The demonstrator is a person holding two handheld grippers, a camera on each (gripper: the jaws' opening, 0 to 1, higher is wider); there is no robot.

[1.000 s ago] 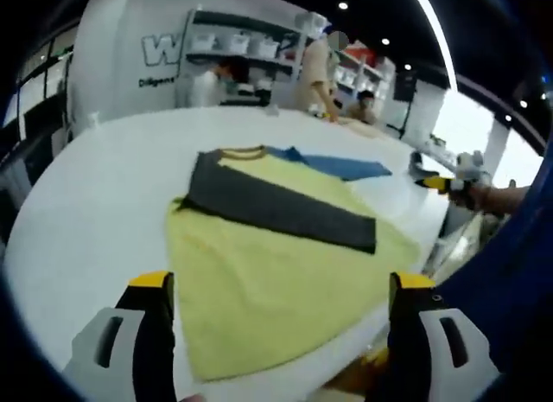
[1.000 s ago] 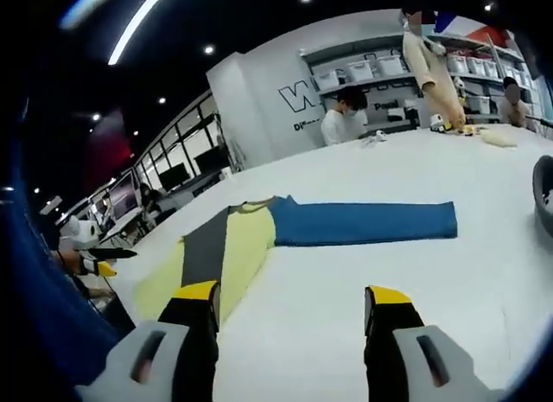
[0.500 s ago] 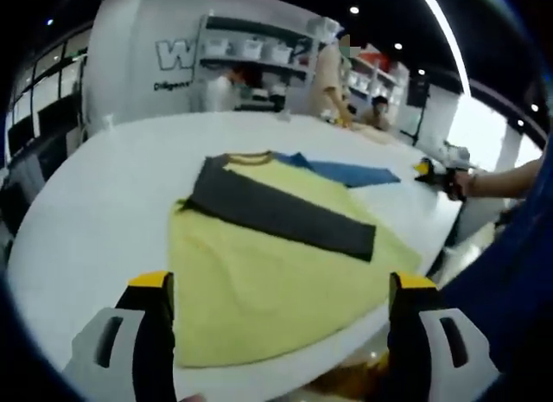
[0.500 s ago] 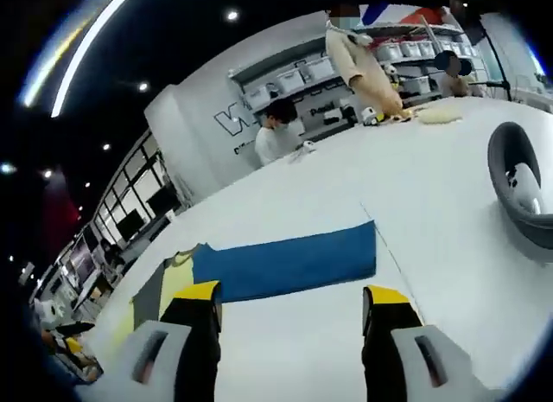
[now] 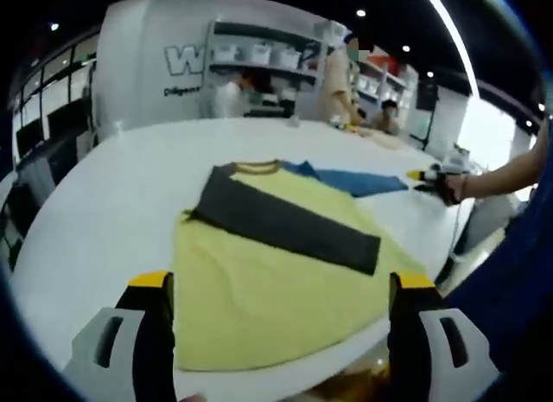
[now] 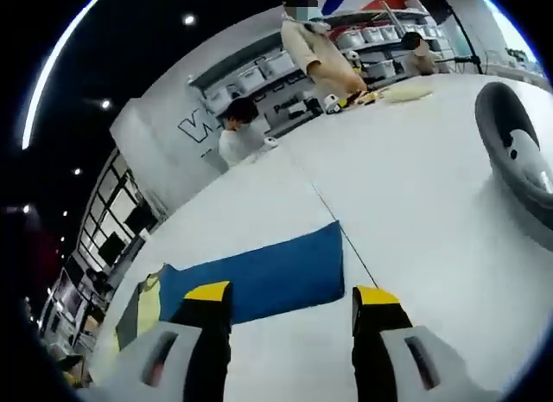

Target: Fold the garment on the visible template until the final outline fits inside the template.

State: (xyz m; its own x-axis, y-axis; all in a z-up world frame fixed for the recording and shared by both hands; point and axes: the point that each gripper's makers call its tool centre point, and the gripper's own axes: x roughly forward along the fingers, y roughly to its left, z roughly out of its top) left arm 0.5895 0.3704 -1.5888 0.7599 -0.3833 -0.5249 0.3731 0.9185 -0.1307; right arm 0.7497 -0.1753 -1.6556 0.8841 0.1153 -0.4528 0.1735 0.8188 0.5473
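Yellow garment (image 5: 276,281) is lying mid-frame on the white worktop (image 5: 104,212), one grey sleeve (image 5: 285,219) folded across. Both hand-held grippers, left (image 5: 281,285) and right (image 6: 289,294), are hovering spread and empty, likely lining up the blue sleeve (image 6: 259,277)

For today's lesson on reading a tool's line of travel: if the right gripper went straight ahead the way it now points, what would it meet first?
Most likely the blue sleeve lying flat on the white table, right beyond the open right gripper; depth is uncertain.
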